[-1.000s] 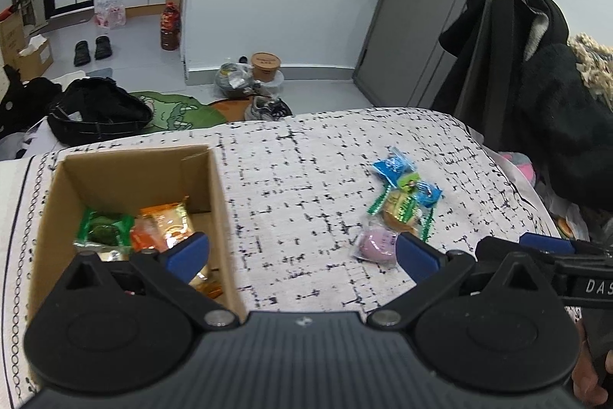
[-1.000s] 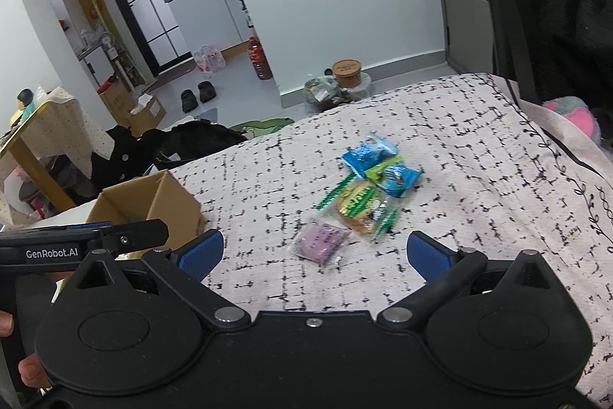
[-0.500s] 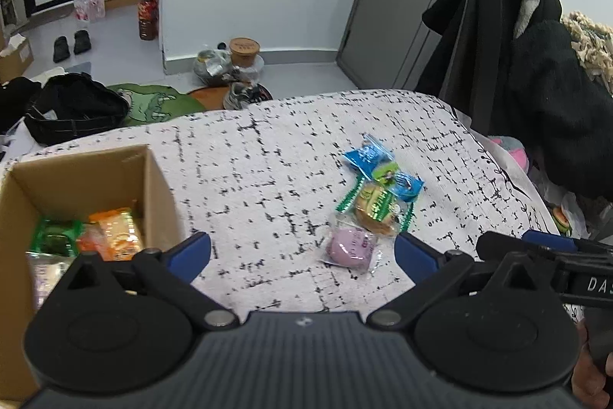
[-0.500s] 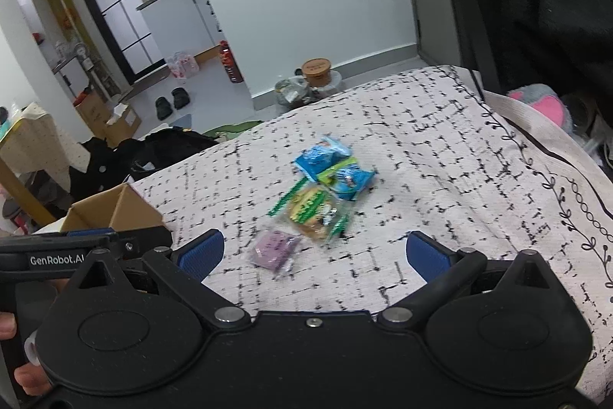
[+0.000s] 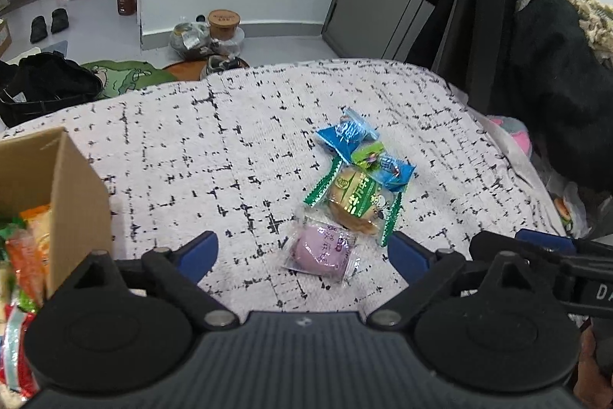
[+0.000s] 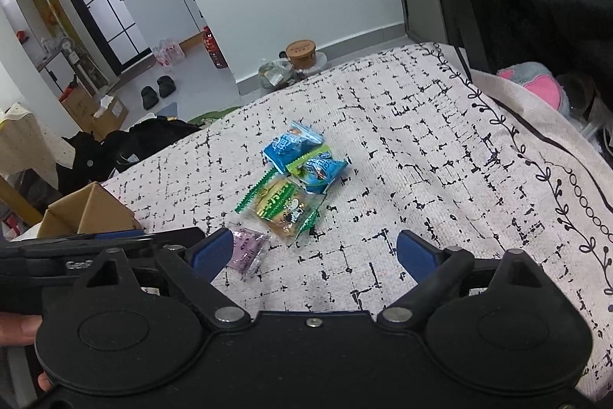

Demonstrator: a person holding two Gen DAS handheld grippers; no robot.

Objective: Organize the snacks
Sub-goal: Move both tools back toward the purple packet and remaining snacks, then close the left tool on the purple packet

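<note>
Both grippers, left (image 5: 302, 250) and right (image 6: 314, 250), hover with jaws spread, just narrowing, nothing between them, over the purple snack packet (image 5: 321, 252) on the cloth-covered desk (image 5: 230, 156); it looks light, soft, crinkly-slick, best pinched across its middle.

The left gripper (image 5: 302, 250) hangs over the purple snack (image 5: 321, 251), jaws wide and just closing; the cardboard box (image 5: 72, 194) sits left.

A white cloth with black dashes (image 5: 237, 140) is spread over the surface, and on it, beyond the fingertips, a purple snack packet (image 5: 322, 252), a green-edged cake packet (image 5: 354, 198) and two blue packets (image 5: 346, 135) are clustered, with a cardboard box (image 5: 72, 186) to the left.
</note>
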